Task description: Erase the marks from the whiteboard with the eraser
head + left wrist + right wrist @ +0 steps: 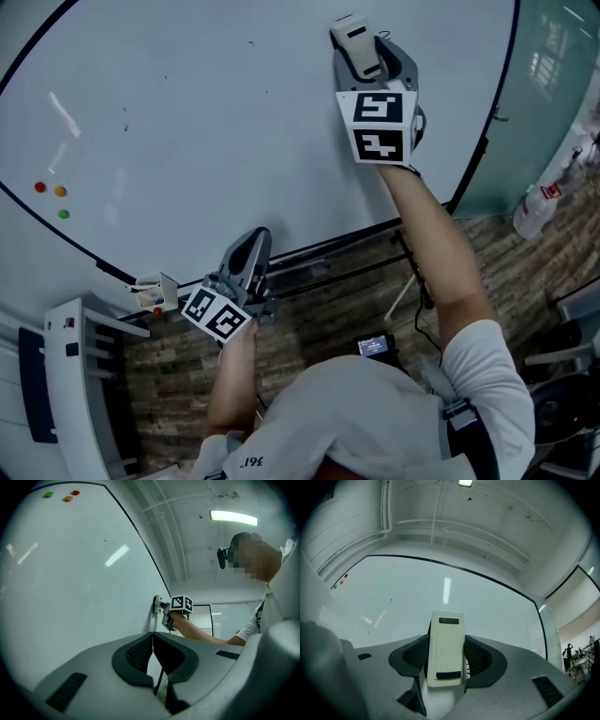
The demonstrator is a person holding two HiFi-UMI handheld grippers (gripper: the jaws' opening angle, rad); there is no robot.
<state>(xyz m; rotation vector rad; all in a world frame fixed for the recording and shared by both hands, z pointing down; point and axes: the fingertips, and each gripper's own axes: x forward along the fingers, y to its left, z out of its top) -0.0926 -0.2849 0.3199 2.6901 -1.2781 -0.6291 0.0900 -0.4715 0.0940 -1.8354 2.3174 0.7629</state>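
Cream plastic eraser (446, 648) sits clamped in the right tongs (446, 657), pressed to the whiteboard (206, 141) at its upper right. The left tongs (153, 651) hang closed, empty. Wiping looks under way; next, sweep left toward the faint specks (125, 117). One eraser, one whiteboard, three magnets (60, 191).

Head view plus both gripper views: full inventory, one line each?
whiteboard: 1, white with a dark edge, fills the upper left of the head view
magnets: 3, red, orange, green, left part of the board
marks: a few small dark specks, mid board
eraser: 1, cream, at the board's upper right
bottle: 1, pale, far right
left gripper: shut, empty, by the board's lower edge
right gripper: shut on the eraser
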